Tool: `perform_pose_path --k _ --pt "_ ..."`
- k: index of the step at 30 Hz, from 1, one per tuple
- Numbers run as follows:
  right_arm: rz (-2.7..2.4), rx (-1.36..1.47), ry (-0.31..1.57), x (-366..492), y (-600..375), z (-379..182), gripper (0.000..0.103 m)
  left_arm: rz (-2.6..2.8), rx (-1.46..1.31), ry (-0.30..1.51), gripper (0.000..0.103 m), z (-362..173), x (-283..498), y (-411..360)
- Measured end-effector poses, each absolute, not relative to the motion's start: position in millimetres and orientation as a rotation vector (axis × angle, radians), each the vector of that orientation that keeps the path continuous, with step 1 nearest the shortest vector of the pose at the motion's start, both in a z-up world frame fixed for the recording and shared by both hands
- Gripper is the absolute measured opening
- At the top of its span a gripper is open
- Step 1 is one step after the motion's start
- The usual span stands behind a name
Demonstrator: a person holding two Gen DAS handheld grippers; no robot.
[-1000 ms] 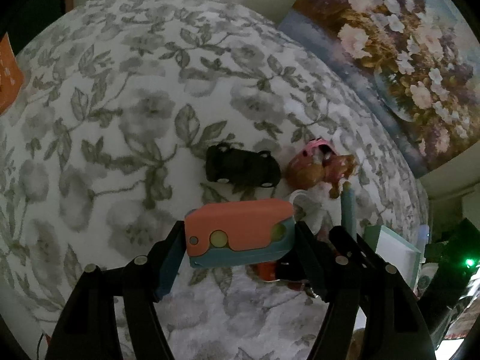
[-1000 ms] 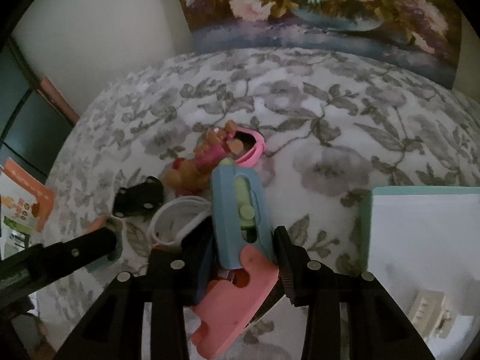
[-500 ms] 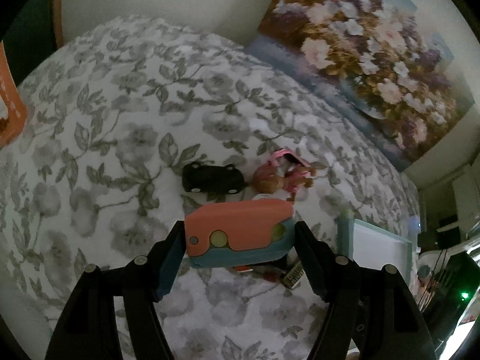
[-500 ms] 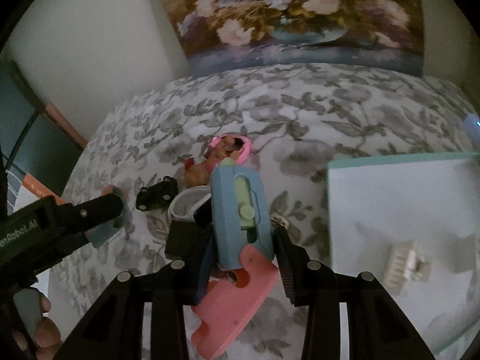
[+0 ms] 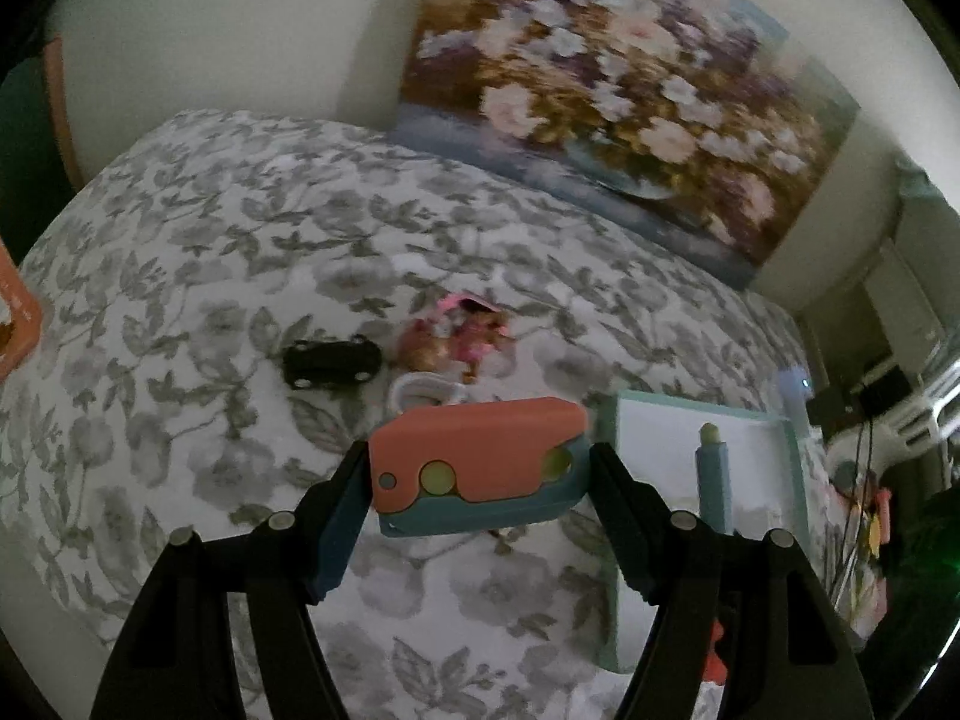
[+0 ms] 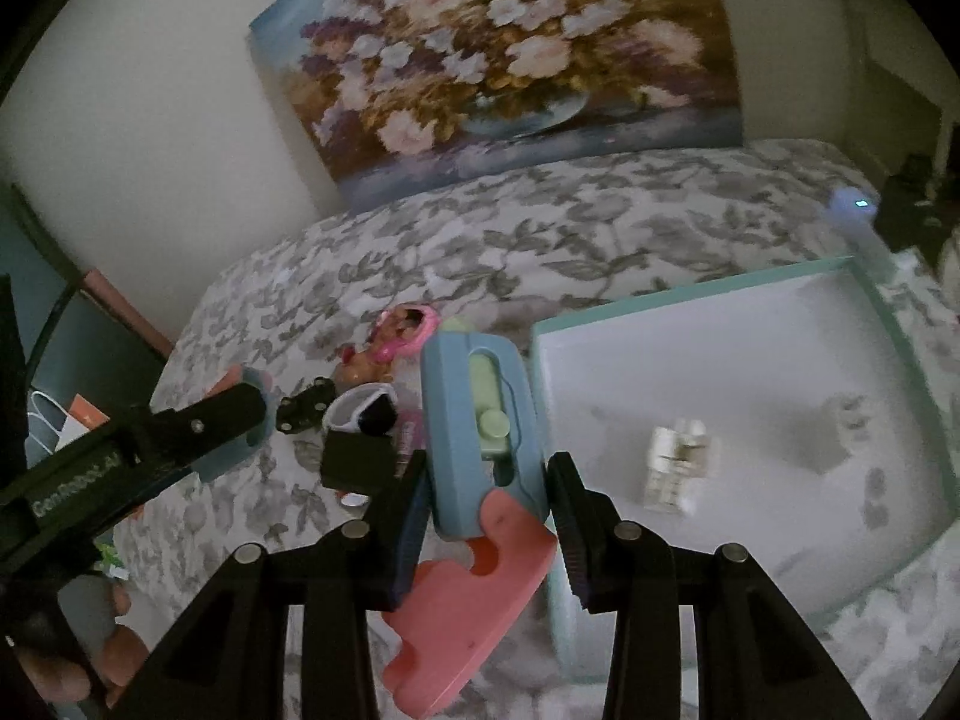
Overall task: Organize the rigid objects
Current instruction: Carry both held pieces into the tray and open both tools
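The left gripper (image 5: 480, 483) has its fingers set fairly wide and clamped on the two ends of a coral-and-teal toy block (image 5: 477, 468), held lengthwise above the floral bedspread (image 5: 210, 252). The right gripper (image 6: 487, 501) has its fingers set narrower and clamped on the sides of a blue-and-pink toy pistol (image 6: 477, 420), barrel pointing away from the camera, pink grip hanging toward the lens. The teal-rimmed tray (image 6: 888, 312) lies on the bedspread just to the right of the pistol; a small pale object (image 6: 675, 468), too blurred to identify, lies on its white floor. Remaining on the bedspread, near one another, are a black toy car (image 5: 331, 363), a pink-and-brown doll figure (image 5: 459, 339) and a white ring-shaped item (image 5: 423, 390). A floral painting (image 6: 498, 54) leans against the wall behind.
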State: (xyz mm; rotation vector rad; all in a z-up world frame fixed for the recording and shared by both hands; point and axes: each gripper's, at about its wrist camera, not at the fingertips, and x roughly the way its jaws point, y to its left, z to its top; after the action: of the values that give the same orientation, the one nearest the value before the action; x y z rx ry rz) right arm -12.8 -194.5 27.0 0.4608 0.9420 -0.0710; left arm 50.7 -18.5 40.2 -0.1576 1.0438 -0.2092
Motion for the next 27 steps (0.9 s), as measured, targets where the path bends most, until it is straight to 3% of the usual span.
perform_pose_path --k 18,27 --pt "-0.304 0.606 0.955 -50 -306 7 0.042 -0.357 0.009 1.133 0.073 19 23 -109" --pt "-0.425 0.622 0.958 -72 -348 -3 0.042 -0.430 0.190 1.214 0.073 -17 -1 -168"
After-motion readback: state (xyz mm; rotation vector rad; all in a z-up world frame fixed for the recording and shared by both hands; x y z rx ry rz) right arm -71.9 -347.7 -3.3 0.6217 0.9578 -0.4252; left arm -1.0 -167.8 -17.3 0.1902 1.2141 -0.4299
